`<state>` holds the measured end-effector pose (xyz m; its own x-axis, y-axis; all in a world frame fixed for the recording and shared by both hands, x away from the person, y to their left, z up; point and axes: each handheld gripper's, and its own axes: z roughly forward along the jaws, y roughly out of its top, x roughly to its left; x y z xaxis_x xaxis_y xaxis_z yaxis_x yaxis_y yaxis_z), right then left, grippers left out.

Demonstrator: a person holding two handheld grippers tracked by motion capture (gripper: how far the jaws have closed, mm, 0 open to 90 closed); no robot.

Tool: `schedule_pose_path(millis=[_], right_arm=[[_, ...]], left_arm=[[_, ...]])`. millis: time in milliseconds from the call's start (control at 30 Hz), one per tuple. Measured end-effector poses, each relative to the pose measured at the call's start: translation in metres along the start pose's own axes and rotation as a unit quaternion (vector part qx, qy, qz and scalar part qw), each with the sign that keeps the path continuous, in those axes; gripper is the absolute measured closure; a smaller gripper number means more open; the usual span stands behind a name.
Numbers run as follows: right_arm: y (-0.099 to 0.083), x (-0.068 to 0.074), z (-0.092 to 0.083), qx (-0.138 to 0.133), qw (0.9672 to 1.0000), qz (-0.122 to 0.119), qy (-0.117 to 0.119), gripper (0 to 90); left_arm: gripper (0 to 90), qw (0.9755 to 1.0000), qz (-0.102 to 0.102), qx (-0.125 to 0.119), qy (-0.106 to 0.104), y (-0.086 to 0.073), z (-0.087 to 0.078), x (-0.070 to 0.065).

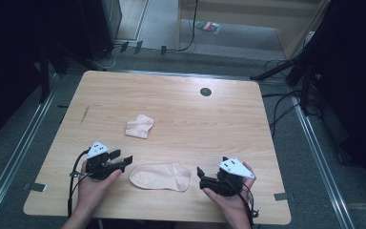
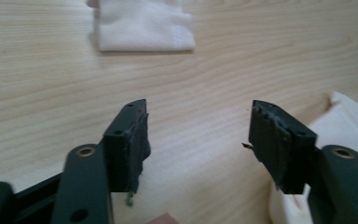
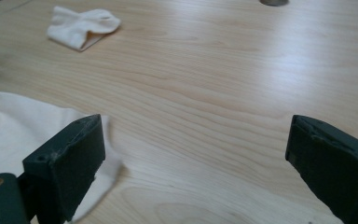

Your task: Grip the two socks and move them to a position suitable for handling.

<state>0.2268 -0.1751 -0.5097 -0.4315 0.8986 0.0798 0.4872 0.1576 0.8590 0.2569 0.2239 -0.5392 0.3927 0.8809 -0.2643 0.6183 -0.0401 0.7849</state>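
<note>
Closest to the camera in the high view are the person's two hands coming in from the bottom edge, each one holding a gripper. The left gripper (image 1: 123,160) sits just off the left end of the flat sock (image 1: 161,176), and the right gripper (image 1: 201,176) sits just off its right end, so the sock is lying spread out between them near the front edge of the wooden table (image 1: 181,114).

Both grippers are let go, nothing pinched. In the left gripper view the jaws stand apart over bare wood, with a bit of the flat sock's edge (image 2: 349,121) off to the right side. In the right gripper view the jaws are spread really wide, and the flat sock (image 3: 18,126) lies under and behind the left-hand jaw, not clamped.

Farther up the table there's a second sock, the folded sock (image 1: 139,126), well apart from the flat one. A dark round cable hole (image 1: 205,91) sits near the far edge.
</note>
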Motion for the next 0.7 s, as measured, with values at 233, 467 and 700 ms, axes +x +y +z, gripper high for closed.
schedule_pose_path(millis=[233, 467, 700], right_arm=[[-0.013, -0.031, 0.002, -0.029, 0.999, 0.025, -0.023, 4.1], [-0.024, -0.04, 0.017, 0.001, 0.9981, 0.052, -0.033, 5.6], [-0.024, -0.033, 0.02, 0.003, 0.9986, 0.029, -0.044, 8.9]], left_arm=[[35.0, 0.9993, -0.003, -0.024, 0.029, 0.02, 0.011, 0.011], [34.5, 0.9976, 0.001, -0.034, 0.059, 0.037, 0.023, 0.02], [38.1, 0.9968, -0.001, -0.02, 0.077, 0.053, 0.041, 0.028]])
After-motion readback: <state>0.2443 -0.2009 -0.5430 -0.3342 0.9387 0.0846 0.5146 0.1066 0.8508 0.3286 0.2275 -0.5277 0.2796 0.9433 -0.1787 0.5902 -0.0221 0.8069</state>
